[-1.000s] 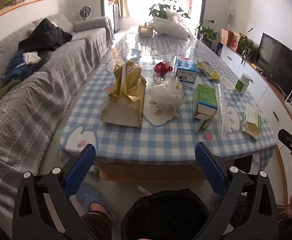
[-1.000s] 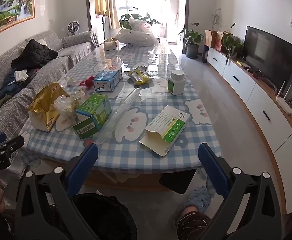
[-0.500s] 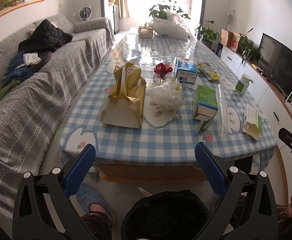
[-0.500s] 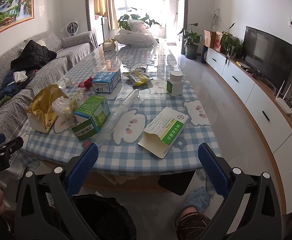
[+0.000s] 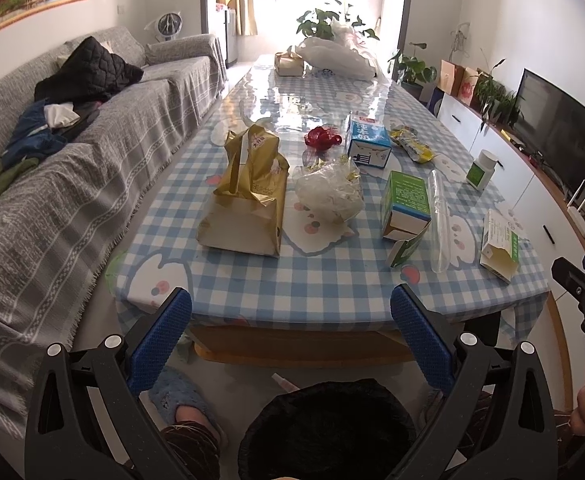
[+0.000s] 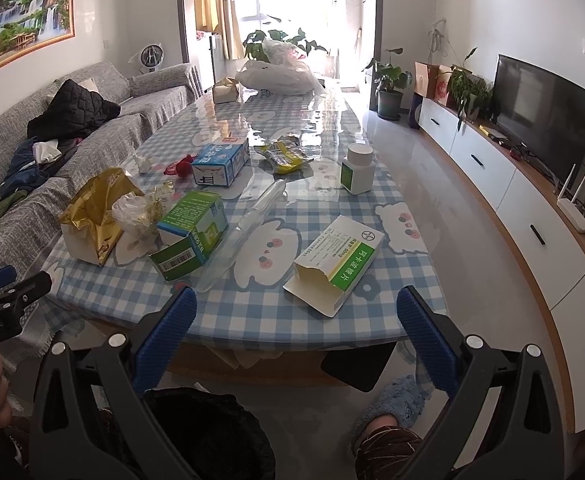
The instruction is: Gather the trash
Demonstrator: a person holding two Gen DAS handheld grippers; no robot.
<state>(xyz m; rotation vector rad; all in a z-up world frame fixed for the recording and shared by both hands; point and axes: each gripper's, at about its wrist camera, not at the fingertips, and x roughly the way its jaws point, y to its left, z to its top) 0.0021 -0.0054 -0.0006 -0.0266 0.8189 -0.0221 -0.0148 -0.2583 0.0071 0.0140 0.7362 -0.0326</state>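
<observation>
Checked table (image 5: 292, 280) bears gold bag (image 5: 248, 196), boxes, perhaps wrappers.

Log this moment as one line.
left gripper: open, empty | right gripper: open, empty | trash on table | bin below
</observation>
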